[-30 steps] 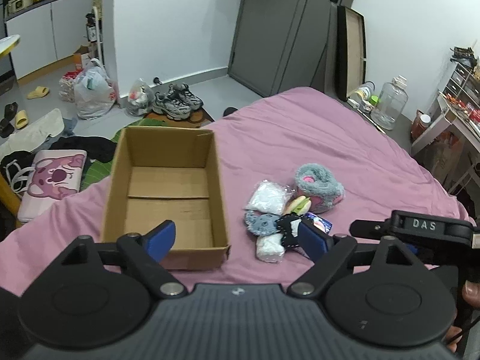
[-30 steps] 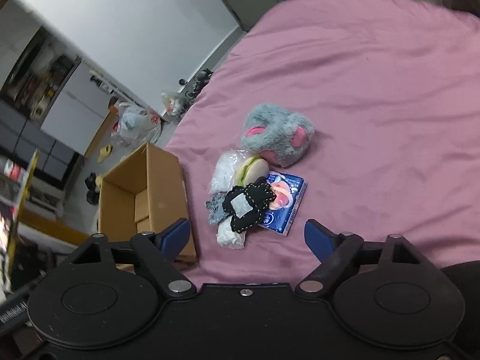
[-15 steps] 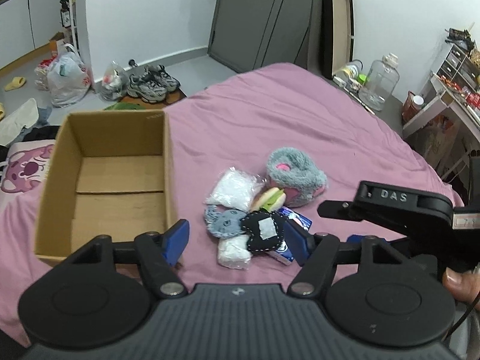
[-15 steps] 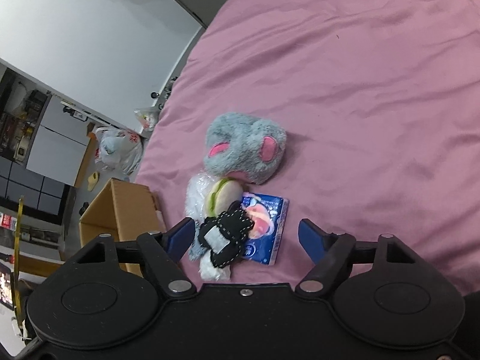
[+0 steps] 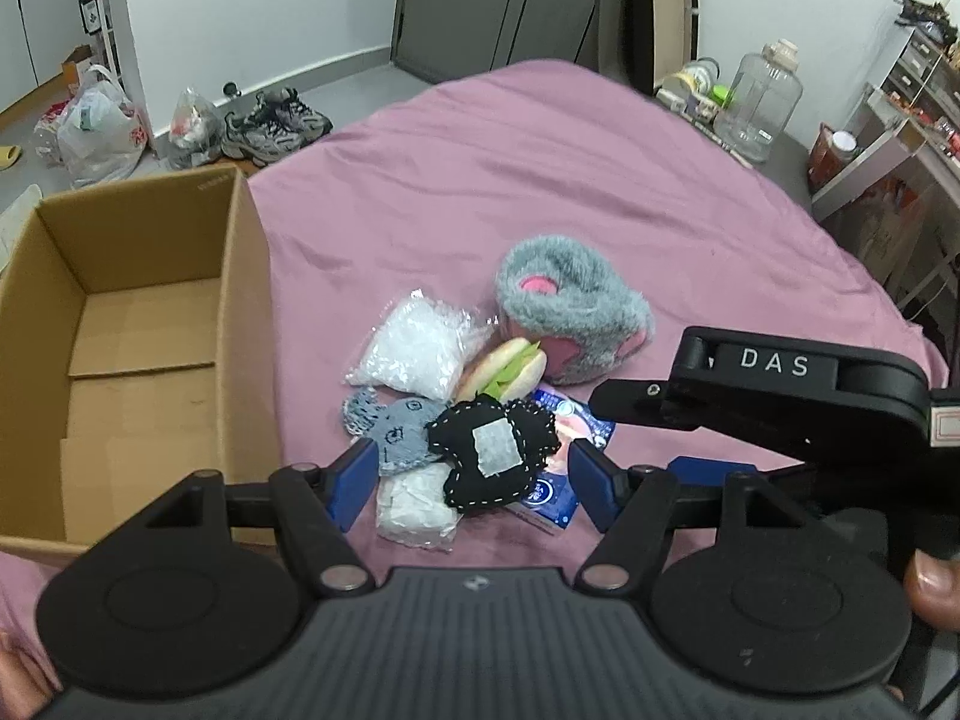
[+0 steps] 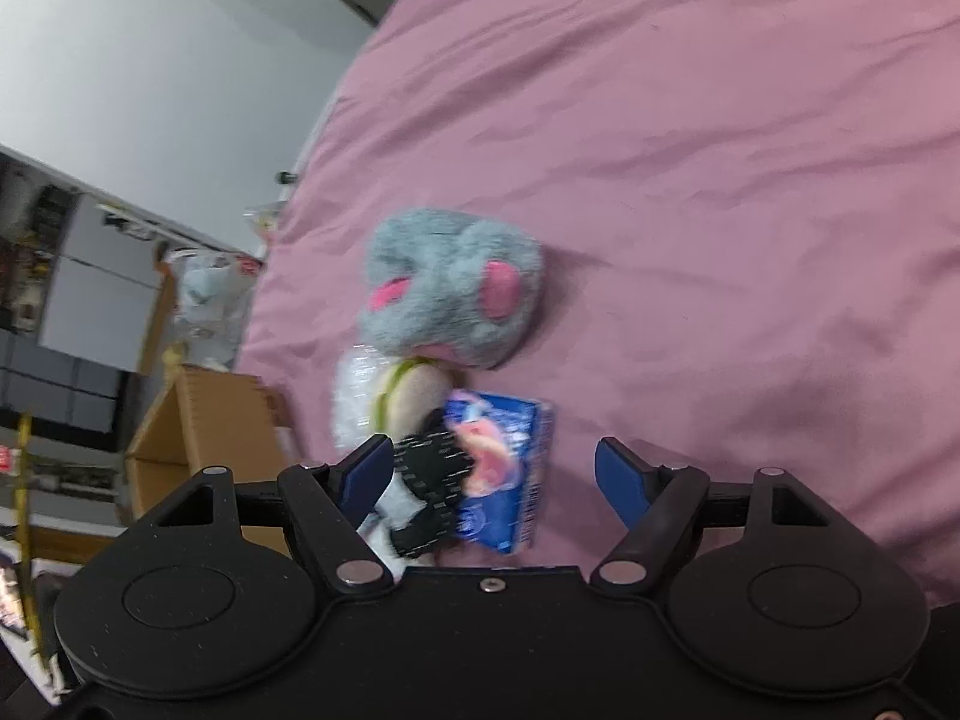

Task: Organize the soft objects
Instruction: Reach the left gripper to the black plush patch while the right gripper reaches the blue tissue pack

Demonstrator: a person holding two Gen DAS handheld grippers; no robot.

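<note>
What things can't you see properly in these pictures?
- Blue packet: left wrist view, mostly under the black felt pad.
- Cardboard box: right wrist view, cut off by the right claw body, smeared by blur.
- White pouch: left wrist view, contents unreadable.

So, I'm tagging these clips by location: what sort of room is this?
Most likely a bedroom in a small flat: the items lie on a bed with a pink sheet, sneakers sit on the floor by the grey door, and a cardboard box rests on the bed.
</note>
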